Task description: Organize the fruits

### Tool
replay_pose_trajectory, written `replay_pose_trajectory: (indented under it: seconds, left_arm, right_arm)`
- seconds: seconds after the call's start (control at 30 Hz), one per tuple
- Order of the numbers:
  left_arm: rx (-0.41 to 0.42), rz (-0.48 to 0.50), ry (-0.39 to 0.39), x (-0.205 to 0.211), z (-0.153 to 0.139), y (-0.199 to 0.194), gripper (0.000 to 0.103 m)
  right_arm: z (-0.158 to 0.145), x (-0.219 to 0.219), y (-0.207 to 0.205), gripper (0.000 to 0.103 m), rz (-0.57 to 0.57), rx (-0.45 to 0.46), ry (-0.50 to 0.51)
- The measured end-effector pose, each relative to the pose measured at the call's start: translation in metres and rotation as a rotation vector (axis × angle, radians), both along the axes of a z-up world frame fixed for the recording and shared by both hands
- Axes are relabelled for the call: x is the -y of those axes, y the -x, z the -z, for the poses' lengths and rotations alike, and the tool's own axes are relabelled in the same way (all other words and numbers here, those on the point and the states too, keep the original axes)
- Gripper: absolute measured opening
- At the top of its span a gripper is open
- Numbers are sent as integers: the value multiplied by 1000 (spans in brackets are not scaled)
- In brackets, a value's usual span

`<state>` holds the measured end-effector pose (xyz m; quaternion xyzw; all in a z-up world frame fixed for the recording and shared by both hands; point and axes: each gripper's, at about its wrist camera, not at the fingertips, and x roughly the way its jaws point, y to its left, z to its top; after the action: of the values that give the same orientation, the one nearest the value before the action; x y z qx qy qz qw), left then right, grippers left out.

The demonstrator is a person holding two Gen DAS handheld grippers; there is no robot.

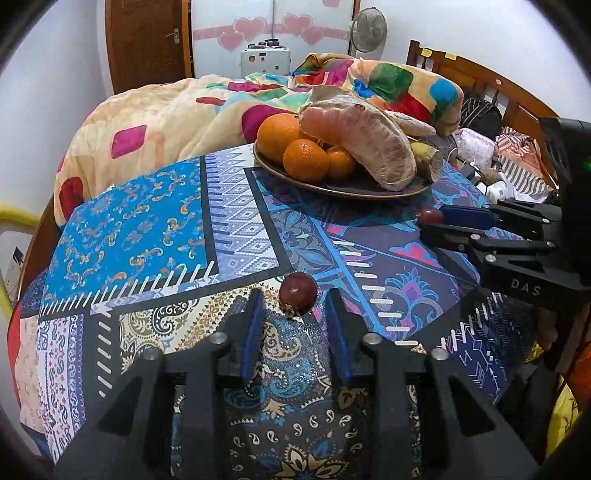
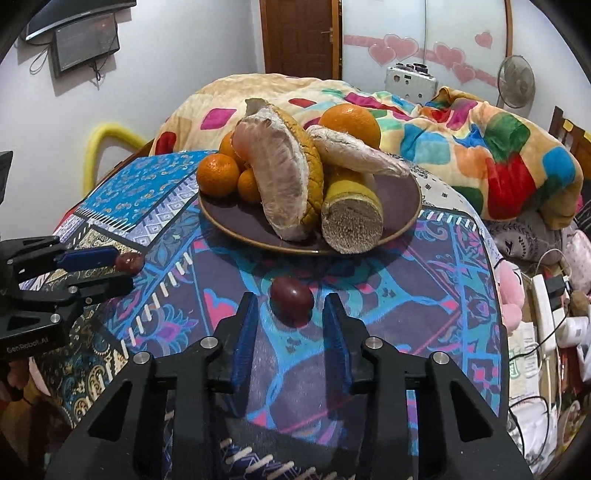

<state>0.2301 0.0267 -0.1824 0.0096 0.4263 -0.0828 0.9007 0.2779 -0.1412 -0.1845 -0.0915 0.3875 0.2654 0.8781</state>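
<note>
A brown plate (image 1: 343,190) (image 2: 400,208) on the patterned tablecloth holds oranges (image 1: 306,159) (image 2: 218,174) and peeled pomelo pieces (image 1: 373,147) (image 2: 280,177). My left gripper (image 1: 295,301) is open, its blue pads either side of a small dark red fruit (image 1: 298,291) that lies on the cloth; it also shows in the right wrist view (image 2: 125,271), with that fruit (image 2: 129,261) at its tips. My right gripper (image 2: 291,304) is open around a second dark red fruit (image 2: 291,295); it also shows in the left wrist view (image 1: 430,223), with its fruit (image 1: 430,216).
The round table (image 1: 147,236) stands against a bed with a colourful blanket (image 1: 166,110) (image 2: 480,147). A wooden headboard (image 1: 491,88), bags and cables (image 2: 546,306) lie to the right. A fan (image 1: 368,29) and a door (image 2: 299,35) stand behind.
</note>
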Motion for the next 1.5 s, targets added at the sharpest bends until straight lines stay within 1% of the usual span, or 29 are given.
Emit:
replay_pose_trajectory:
  seconds: [0.03,0.07,0.1,0.2,0.3,0.47,0.6,0.7,0.83,0.9,1.07,1.2,1.27,1.43,1.5]
  left_arm:
    - [1,5,4,0,0,-1,29]
    - [4,8,7,0,0,-1,24]
    - [6,7,5,-1,0,-2,20]
    - [16,7,-4,1,0,-2,15]
    - [21,6,-16,2,-1,-2,14]
    - [37,18,3,5,-13,-1,14]
    - [66,32,14,12,-28,-7,14]
    - [81,45,20,22,-38,-19,14]
    - [94,69,9,36,-45,-39,14]
    - [90,75,-2,40,-45,-48,14]
    - [45,88,-5,45,-34,-71,14]
    - [57,96,-23,48,-28,-74,14]
    - [47,101,-35,50,-24,-76,14]
    - [39,98,-50,51,-19,-79,14]
    - [34,98,-47,52,-19,-80,18]
  right_arm:
    - [0,0,0,29,0,2,-2]
    - [0,-1,0,23,-2,2,-3]
    - [0,-2,1,22,-3,6,0]
    - [-1,-2,3,20,-2,15,3]
    - [-3,1,4,20,2,21,0]
    - [-11,8,10,20,2,27,-18]
    - [-27,16,14,20,7,59,-45]
    - [-38,21,12,20,11,82,-63]
    - [-48,22,8,20,8,110,-75]
    - [-51,22,5,20,-1,121,-81]
    - [-53,22,-4,20,-16,155,-74]
    - [-51,23,-15,20,-22,170,-76]
    - [-48,26,-20,20,-19,166,-74]
    - [-37,39,-34,20,17,148,-60]
    - [-35,44,-37,20,29,147,-58]
